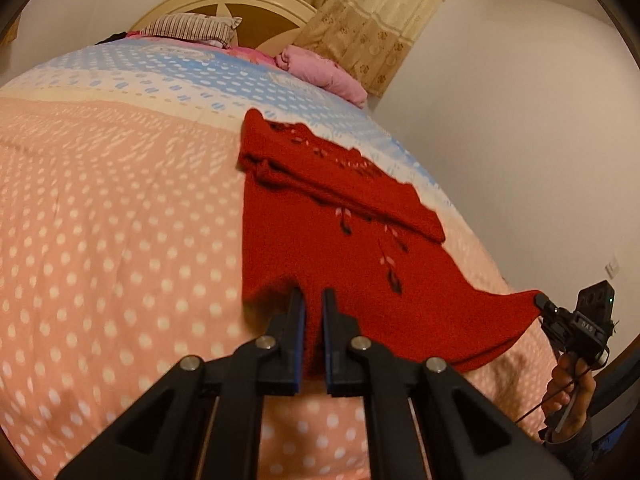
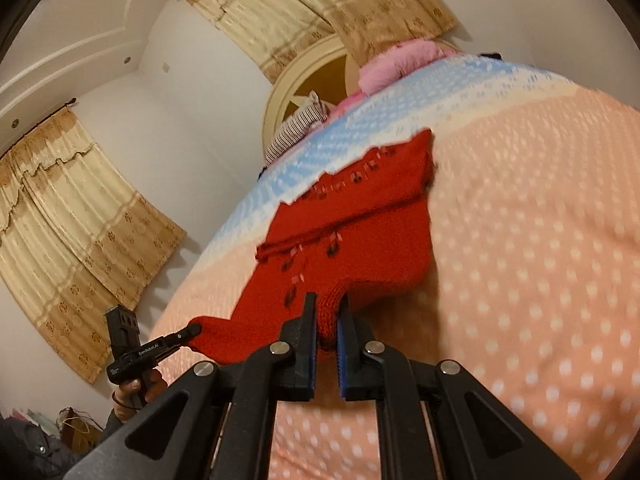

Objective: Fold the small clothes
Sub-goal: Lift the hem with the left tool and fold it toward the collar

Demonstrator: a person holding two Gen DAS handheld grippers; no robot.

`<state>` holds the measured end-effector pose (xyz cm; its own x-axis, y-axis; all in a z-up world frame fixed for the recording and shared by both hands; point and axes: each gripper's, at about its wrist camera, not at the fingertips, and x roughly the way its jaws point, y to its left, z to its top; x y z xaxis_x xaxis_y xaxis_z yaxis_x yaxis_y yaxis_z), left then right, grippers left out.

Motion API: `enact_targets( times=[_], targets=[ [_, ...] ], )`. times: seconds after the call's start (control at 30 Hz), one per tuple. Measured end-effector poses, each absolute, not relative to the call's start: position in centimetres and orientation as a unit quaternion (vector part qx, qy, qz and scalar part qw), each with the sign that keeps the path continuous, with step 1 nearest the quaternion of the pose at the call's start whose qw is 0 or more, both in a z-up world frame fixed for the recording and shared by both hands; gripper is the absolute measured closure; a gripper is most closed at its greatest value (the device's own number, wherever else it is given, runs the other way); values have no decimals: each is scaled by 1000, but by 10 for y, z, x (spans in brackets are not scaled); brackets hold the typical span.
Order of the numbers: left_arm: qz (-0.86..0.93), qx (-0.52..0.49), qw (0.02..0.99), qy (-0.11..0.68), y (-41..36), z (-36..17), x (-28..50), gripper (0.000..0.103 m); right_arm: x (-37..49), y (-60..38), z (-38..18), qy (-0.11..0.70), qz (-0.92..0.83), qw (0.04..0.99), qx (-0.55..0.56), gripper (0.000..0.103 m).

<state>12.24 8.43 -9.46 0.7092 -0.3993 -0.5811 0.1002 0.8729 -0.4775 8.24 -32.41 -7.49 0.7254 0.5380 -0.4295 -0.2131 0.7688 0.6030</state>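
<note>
A small red knitted sweater with a leaf pattern lies on the bed, a sleeve folded across its chest. Its near hem hangs lifted off the cover between two held corners. My left gripper is shut on one hem corner, red knit pinched between its blue pads. My right gripper is shut on the other corner, at the far right of the left wrist view, with a hand below it. In the right wrist view the sweater bunches between the right gripper, and the left gripper pinches the hem at the left.
The bed has a pink dotted cover with a blue band further up. A striped pillow and a pink bundle lie by the headboard. White wall and curtains stand beside the bed.
</note>
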Motion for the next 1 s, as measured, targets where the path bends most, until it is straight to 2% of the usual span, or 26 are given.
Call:
enact_targets(
  times=[0.7,1.0],
  targets=[
    [-139,-199,925,291,96,-22,240,96,207,-324,7,252,194,924,211,96],
    [-121,-173,932,293,94,-14,300,96,276,-323,10,253,172,931,200,96]
  ],
)
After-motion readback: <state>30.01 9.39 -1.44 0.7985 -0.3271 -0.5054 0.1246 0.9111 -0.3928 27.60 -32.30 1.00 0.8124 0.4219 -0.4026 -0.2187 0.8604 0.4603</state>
